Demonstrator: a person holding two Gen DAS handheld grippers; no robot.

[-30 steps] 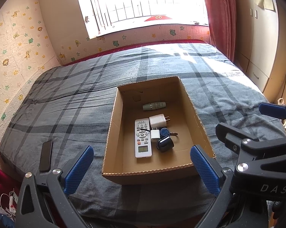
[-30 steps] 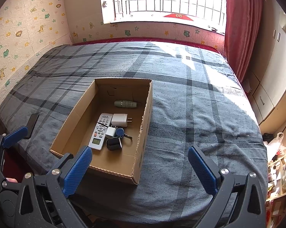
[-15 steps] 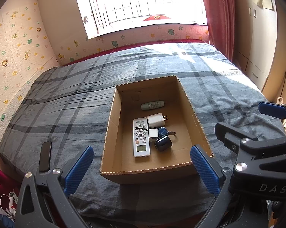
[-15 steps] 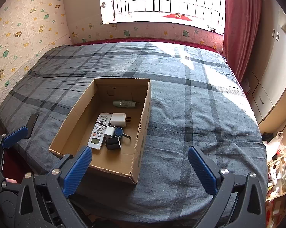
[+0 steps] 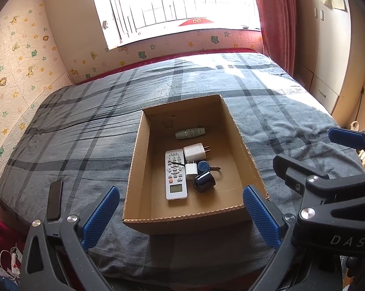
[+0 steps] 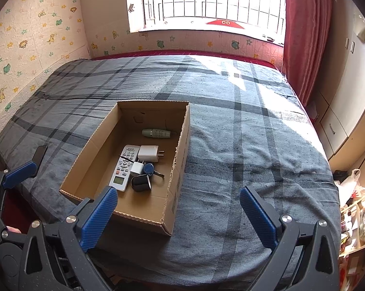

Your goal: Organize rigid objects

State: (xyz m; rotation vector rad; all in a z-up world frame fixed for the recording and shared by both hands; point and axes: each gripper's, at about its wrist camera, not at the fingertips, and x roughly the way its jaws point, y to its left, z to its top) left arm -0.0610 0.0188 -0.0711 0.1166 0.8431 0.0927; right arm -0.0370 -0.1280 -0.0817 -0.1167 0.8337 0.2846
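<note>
An open cardboard box (image 5: pixel 134 160) (image 6: pixel 180 150) sits on the bed. Inside lie a white remote (image 5: pixel 174 174) (image 6: pixel 124 167), a white charger with prongs (image 5: pixel 195 151) (image 6: pixel 149 153), a small white plug (image 5: pixel 190 170) (image 6: pixel 137 168), a blue key fob (image 5: pixel 203 165) (image 6: pixel 149 169), a dark case (image 5: pixel 204 181) (image 6: pixel 140 182) and a pale green tube (image 5: pixel 190 133) (image 6: pixel 156 133). A black phone (image 5: pixel 55 200) (image 6: pixel 40 154) lies on the blanket left of the box. My left gripper (image 5: pixel 181 214) is open and empty before the box's near wall. My right gripper (image 6: pixel 178 213) is open and empty over the box's near right corner.
The grey plaid blanket (image 5: pixel 85 133) (image 6: pixel 255 145) covers the bed up to a window wall. A red curtain (image 6: pixel 306 36) and cupboards (image 6: pixel 347 92) stand on the right. Shelves with bags (image 6: pixel 357 218) lie off the bed's right edge, and cables (image 5: pixel 10 259) at lower left.
Both grippers have drawn back slightly from the box, which now sits a little higher and smaller in both views. Nothing was picked up or let go.
</note>
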